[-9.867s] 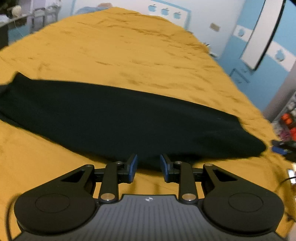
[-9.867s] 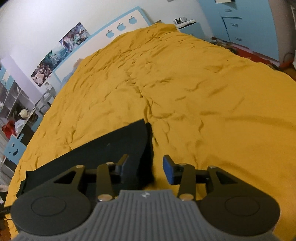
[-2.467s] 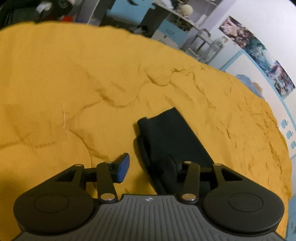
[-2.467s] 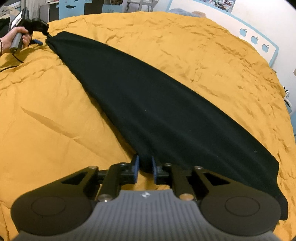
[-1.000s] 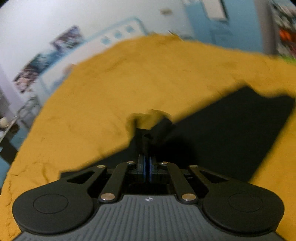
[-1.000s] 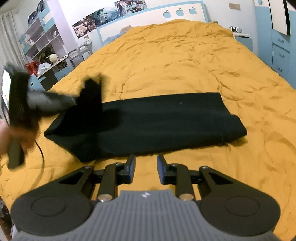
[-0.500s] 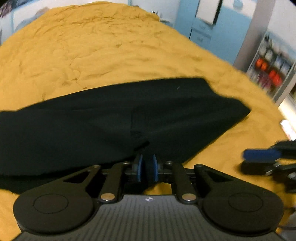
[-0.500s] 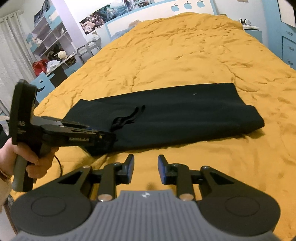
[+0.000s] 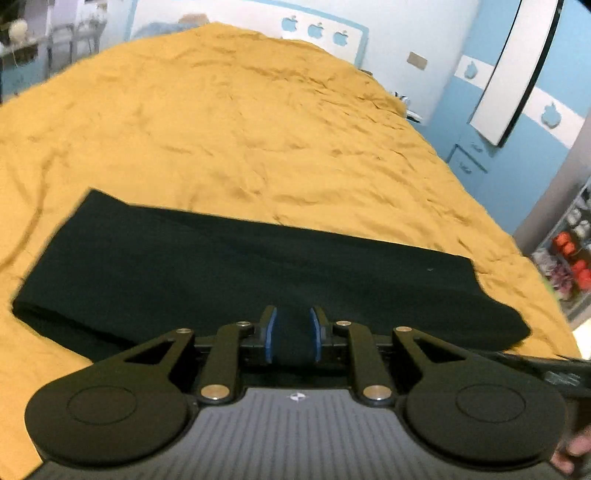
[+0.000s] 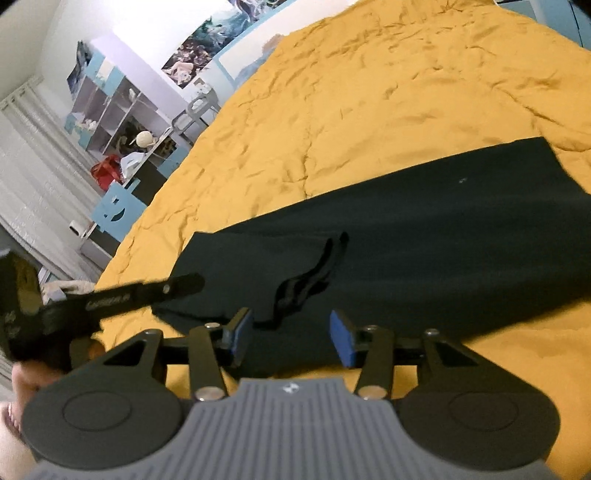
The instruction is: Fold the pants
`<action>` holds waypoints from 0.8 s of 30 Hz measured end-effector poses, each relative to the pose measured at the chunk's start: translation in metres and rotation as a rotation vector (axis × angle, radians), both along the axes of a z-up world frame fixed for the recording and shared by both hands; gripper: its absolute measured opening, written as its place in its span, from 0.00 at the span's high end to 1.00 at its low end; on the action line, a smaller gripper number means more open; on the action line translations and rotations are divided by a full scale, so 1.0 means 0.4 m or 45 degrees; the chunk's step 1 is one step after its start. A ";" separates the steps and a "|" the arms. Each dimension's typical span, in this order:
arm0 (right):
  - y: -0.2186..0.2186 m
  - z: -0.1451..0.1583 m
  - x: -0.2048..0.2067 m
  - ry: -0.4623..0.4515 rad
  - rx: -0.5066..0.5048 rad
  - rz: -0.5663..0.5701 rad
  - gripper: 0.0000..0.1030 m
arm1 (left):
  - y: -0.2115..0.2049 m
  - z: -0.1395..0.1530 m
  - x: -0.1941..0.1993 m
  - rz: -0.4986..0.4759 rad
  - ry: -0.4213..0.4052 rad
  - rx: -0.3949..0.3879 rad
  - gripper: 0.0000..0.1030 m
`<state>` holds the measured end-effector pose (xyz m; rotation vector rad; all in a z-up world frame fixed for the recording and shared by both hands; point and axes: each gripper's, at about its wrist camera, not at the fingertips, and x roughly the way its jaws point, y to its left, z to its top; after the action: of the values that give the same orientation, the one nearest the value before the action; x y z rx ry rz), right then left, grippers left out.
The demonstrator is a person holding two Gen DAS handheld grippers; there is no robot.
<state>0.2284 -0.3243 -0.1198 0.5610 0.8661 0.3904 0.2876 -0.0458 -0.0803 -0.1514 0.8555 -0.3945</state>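
Observation:
Black pants (image 9: 258, 273) lie folded in a long flat band across the yellow bedspread (image 9: 240, 122). My left gripper (image 9: 293, 334) is open over their near edge with nothing between its blue pads. In the right wrist view the pants (image 10: 424, 236) show a loose drawstring (image 10: 314, 273) on top. My right gripper (image 10: 291, 334) is open and empty at the near edge of the pants, just below the drawstring. The left gripper (image 10: 110, 299) shows at the left in that view, blurred.
A headboard with apple shapes (image 9: 314, 29) stands at the far end of the bed. Blue cabinets (image 9: 517, 110) line the right wall. Shelves and a blue chair (image 10: 114, 210) stand off the bed's left side.
My left gripper has let go of the pants and opened. My right gripper has opened wider and come closer to the pants' near edge.

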 end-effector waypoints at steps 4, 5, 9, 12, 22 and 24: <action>0.018 -0.015 0.042 0.016 -0.020 -0.011 0.82 | -0.058 -0.014 0.005 -0.136 0.007 0.010 0.72; 0.019 -0.017 0.047 0.015 -0.029 -0.015 0.83 | -0.070 -0.018 0.001 -0.161 0.004 0.023 0.68; 0.019 -0.025 0.050 0.013 -0.104 -0.027 0.85 | -0.138 -0.060 -0.002 -0.246 0.004 0.118 0.56; -0.001 -0.039 0.044 0.031 -0.088 -0.043 0.84 | -0.162 -0.083 -0.005 -0.253 0.000 0.223 0.56; -0.009 -0.050 0.046 0.016 -0.061 -0.013 0.82 | -0.101 -0.047 0.024 -0.257 0.101 0.082 0.99; -0.012 -0.050 0.042 0.011 -0.067 -0.014 0.81 | -0.085 -0.028 0.041 -0.235 0.112 0.019 1.00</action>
<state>0.2451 -0.3292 -0.1397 0.5192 0.8791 0.3549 0.3040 -0.0797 -0.0915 -0.0766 0.9628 -0.5576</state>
